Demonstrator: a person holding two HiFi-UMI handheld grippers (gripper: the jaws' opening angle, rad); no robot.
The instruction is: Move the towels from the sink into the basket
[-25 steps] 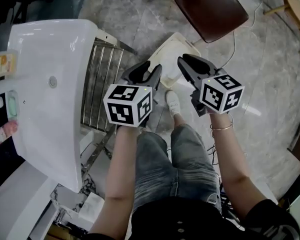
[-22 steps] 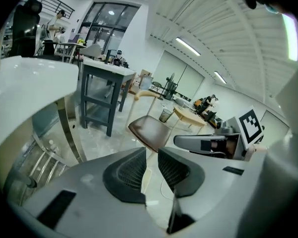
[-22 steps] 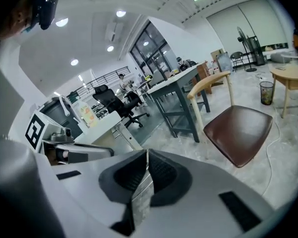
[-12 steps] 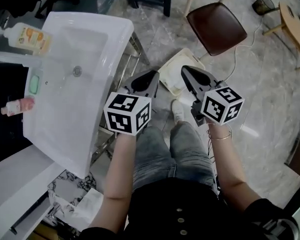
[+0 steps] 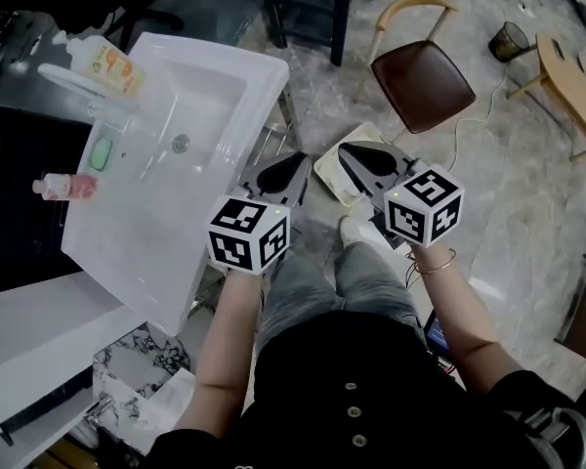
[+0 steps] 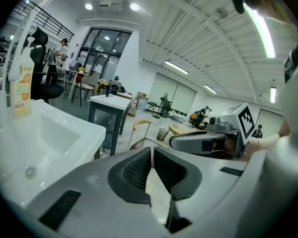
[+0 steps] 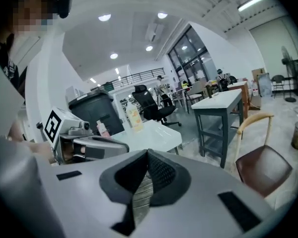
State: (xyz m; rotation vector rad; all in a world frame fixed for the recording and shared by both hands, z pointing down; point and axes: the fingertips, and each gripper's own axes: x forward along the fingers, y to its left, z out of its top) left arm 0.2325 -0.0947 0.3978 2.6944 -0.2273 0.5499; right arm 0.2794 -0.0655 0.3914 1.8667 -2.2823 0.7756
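Note:
The white sink point(image 5: 211, 106) stands at the left of the head view; its basin shows only the drain point(image 5: 181, 144), and I see no towels in it. A cream basket point(image 5: 328, 171) sits on the floor, partly hidden behind both grippers. My left gripper point(image 5: 285, 168) hovers over the floor beside the sink's right edge, shut with nothing in it. My right gripper point(image 5: 355, 154) is level with it above the basket, also shut and empty. From the left gripper view point(image 6: 152, 150) the sink point(image 6: 54, 133) lies at the left and the right gripper point(image 6: 208, 142) at the right.
An orange soap bottle point(image 5: 109, 63), a green soap bar point(image 5: 101, 152) and a pink bottle point(image 5: 66, 185) line the sink's back ledge. A brown chair point(image 5: 422, 84) stands past the basket, and a dark-legged table point(image 5: 313, 3) lies further off. A metal rack point(image 5: 266, 143) sits under the sink.
The head view has swung so the sink sits higher and more of the room shows. Both grippers stay side by side over the floor by the basket.

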